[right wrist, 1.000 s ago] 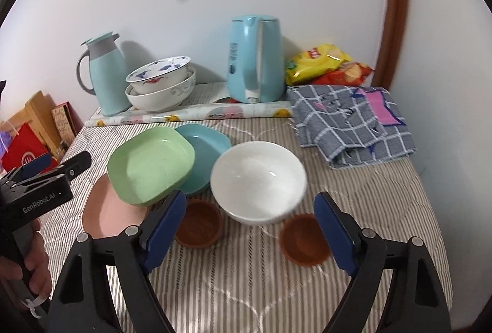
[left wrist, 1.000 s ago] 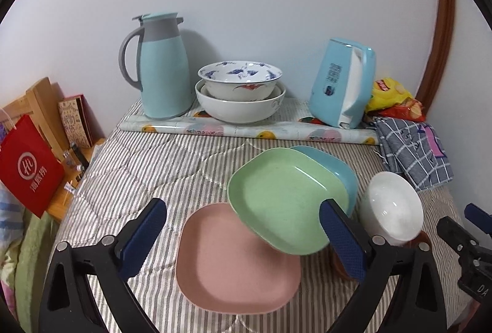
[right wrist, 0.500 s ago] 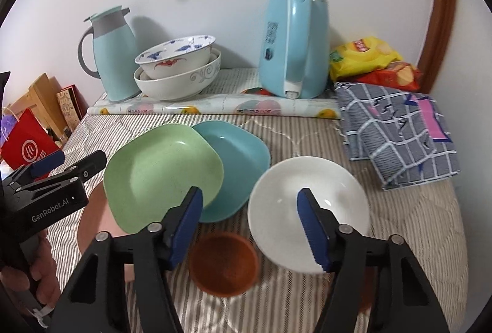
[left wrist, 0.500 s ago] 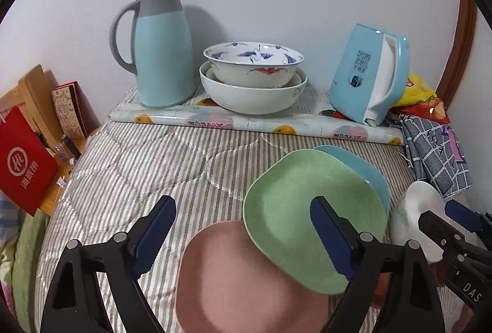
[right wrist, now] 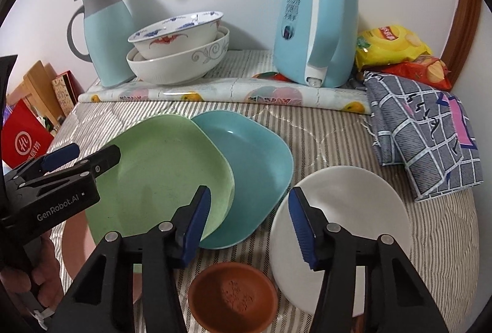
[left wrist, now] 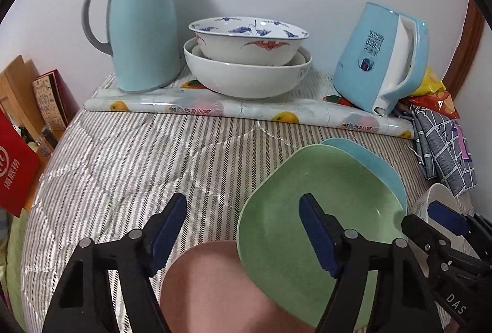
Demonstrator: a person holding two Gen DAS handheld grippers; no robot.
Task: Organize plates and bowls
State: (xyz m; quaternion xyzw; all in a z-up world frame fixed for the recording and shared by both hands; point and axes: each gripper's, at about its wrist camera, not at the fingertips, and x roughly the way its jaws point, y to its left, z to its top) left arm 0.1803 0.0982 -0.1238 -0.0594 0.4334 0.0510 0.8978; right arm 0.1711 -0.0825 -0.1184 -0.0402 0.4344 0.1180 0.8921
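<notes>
A green plate [left wrist: 332,188] lies tilted, overlapping a pink plate [left wrist: 212,286] and a blue plate [left wrist: 369,157]. My left gripper [left wrist: 243,228] hovers over the green plate's left rim. Its jaws are closing, with that rim and the pink plate showing between them, untouched. My right gripper [right wrist: 249,225] is also closing, over the gap between the blue plate [right wrist: 255,160] and a tilted white bowl [right wrist: 347,210]. Its right finger is at the bowl's left rim. A small brown bowl [right wrist: 233,299] sits below. A patterned bowl [left wrist: 249,37] is nested in a large white bowl [left wrist: 246,80] at the back.
A pale blue thermos jug [left wrist: 141,25] and a blue kettle [left wrist: 381,56] stand on a rolled fruit-print sheet [left wrist: 233,108] by the wall. A checked cloth [right wrist: 424,133] and snack bags [right wrist: 393,43] lie at the right. A red bag [left wrist: 15,166] hangs past the left edge.
Both grippers have come forward and down toward the dishes, and both pairs of jaws have narrowed. The plates and bowls have not moved.
</notes>
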